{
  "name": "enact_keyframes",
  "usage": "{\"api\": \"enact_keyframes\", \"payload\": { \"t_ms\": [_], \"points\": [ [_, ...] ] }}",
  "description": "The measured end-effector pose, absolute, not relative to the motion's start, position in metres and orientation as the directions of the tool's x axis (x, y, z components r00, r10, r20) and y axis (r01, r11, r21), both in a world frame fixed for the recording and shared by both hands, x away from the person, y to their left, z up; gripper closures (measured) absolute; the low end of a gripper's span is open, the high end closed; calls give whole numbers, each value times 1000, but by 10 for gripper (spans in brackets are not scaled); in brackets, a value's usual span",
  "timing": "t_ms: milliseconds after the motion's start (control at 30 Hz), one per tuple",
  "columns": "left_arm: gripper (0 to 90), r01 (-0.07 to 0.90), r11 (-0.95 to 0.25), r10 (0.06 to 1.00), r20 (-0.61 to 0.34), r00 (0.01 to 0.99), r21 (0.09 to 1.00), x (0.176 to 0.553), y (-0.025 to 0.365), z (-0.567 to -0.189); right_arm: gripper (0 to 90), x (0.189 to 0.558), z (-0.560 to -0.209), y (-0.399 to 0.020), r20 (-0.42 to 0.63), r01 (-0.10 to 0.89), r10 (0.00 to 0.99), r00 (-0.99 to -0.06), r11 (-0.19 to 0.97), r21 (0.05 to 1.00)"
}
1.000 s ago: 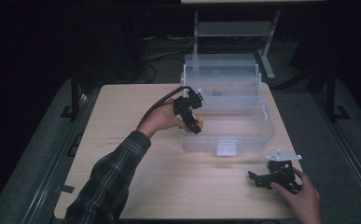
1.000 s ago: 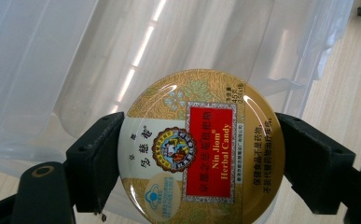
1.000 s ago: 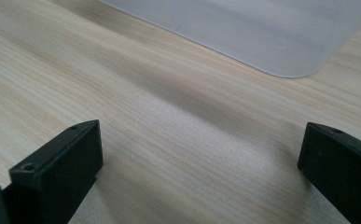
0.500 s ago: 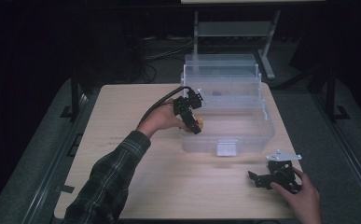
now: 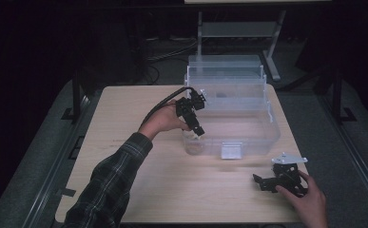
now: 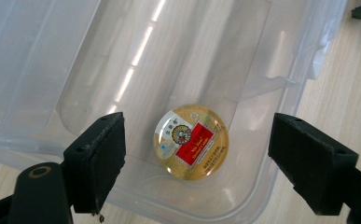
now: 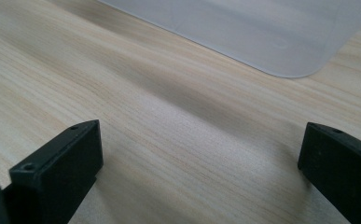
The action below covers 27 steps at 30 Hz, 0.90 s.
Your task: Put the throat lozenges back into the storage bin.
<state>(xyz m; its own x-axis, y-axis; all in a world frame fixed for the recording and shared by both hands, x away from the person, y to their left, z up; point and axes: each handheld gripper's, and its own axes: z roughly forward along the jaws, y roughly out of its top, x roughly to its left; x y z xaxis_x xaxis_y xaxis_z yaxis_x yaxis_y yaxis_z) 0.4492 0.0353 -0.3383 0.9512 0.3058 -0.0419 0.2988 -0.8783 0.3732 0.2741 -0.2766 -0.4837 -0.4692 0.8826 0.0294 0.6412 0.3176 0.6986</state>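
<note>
Your left gripper [image 5: 197, 130] hangs over the near-left corner of the clear plastic storage bin [image 5: 272, 124], which sits in the upper middle of the high view on the pale wood-grain tabletop [image 5: 139, 190]. In the left gripper view its jaws stand wide apart and hold nothing; between them, lower down, lies the small round gold-lidded tin with a red label [image 6: 191, 141], resting flat on the bin floor close to the rounded corner wall, at the lower centre of that frame.

The step in hand looks like a release into the bin. To finish it well, keep the jaws spread and lift straight up along the line you are already on, so neither pad clips the bin's rim or drags the tin against the wall. Don't swing sideways until the tips are above the rim.

The tin is a flat disc, so it has no real long axis across the floor; its short axis points up toward the camera, lid face showing. The red label runs on a slant, rising from lower left to upper right in the left gripper view.

Your right gripper [image 5: 272, 182] rests low on the tabletop at the lower right of the high view, well apart from the bin's front wall. Its jaws are wide too, with bare wood between them.
</note>
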Motion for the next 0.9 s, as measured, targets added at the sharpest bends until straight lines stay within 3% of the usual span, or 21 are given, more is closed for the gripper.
{"api": "enact_keyframes", "payload": {
  "t_ms": [900],
  "points": [
    [186,318,-854,338,-25,941,412,436,76,-329,0,274,-484,-277,28,641,882,-469,319,698]
  ]
}}
